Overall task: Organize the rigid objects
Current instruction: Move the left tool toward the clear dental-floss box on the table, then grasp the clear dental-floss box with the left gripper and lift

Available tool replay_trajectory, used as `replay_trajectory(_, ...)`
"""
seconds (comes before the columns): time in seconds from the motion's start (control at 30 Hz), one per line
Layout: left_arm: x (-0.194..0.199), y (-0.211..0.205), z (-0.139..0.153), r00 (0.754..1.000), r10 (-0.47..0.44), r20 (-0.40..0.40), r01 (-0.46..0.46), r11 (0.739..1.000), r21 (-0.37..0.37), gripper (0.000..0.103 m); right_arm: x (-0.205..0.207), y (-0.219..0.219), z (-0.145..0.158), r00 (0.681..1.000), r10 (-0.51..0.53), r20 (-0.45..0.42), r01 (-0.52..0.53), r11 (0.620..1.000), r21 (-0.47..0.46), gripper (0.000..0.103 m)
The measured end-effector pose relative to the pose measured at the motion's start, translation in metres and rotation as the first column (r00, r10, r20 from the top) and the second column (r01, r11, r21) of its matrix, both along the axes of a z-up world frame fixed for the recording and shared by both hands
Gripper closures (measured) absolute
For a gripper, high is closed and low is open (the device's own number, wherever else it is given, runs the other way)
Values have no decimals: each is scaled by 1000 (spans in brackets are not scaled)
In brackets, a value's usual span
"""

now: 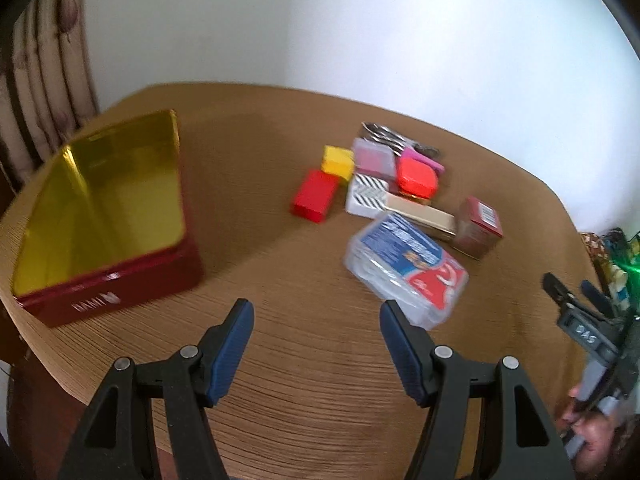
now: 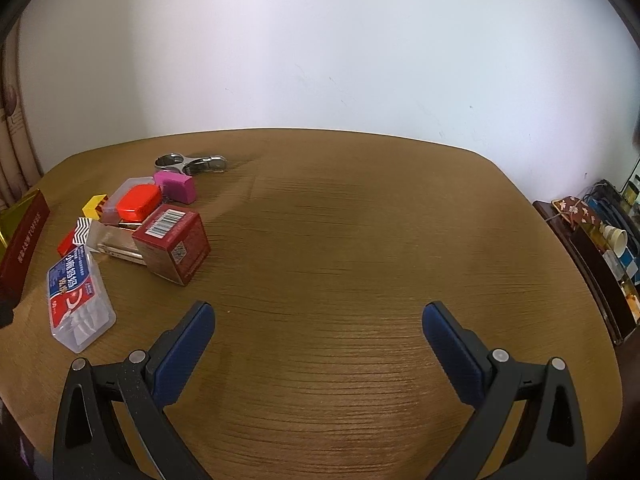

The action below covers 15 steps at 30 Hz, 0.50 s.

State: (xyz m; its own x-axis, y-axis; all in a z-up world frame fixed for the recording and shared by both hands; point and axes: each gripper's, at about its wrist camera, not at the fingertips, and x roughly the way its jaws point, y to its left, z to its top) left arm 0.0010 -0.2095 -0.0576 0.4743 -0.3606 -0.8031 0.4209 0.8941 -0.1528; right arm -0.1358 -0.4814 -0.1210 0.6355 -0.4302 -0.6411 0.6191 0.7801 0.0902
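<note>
An open red tin (image 1: pixel 116 292) with a gold inside stands empty at the table's left; its edge (image 2: pixel 24 236) shows in the right wrist view. A cluster of small items lies mid-table: a clear floss-pick box (image 1: pixel 404 268) (image 2: pixel 78 300), a red carton (image 1: pixel 478 226) (image 2: pixel 174 242), a red block (image 1: pixel 314 196), a yellow block (image 1: pixel 338 160), an orange-red case (image 1: pixel 416 178) (image 2: pixel 138 202), a pink case (image 2: pixel 176 186) and metal clippers (image 2: pixel 192 163). My left gripper (image 1: pixel 316 310) hovers open just short of the floss box. My right gripper (image 2: pixel 318 312) is open over bare wood.
The wooden table (image 2: pixel 360 240) has rounded corners and stands against a white wall. A curtain (image 1: pixel 44 80) hangs at the left. A dark side shelf (image 2: pixel 600 248) with clutter stands off the right edge. The other gripper and a hand (image 1: pixel 592 364) show at the left view's right.
</note>
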Motion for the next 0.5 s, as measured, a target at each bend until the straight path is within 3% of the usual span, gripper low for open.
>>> replay_trajectory(0.17, 5, -26, 5, 995, -7, -103, 3, 999, -40, 36, -6, -13, -3, 1000, -7, 3, 7, 1000, 20, 0)
replay_trajectory(0.27, 17, -44, 3, 986, 50, -158, -55, 998, -30, 36, -11, -22, -5, 1000, -14, 14, 13, 999, 48, 0)
replay_trajectory(0.5, 49, -73, -10, 937, 135, -322, -161, 985, -55, 36, -18, -33, -11, 999, -10, 36, 6, 994, 108, 0)
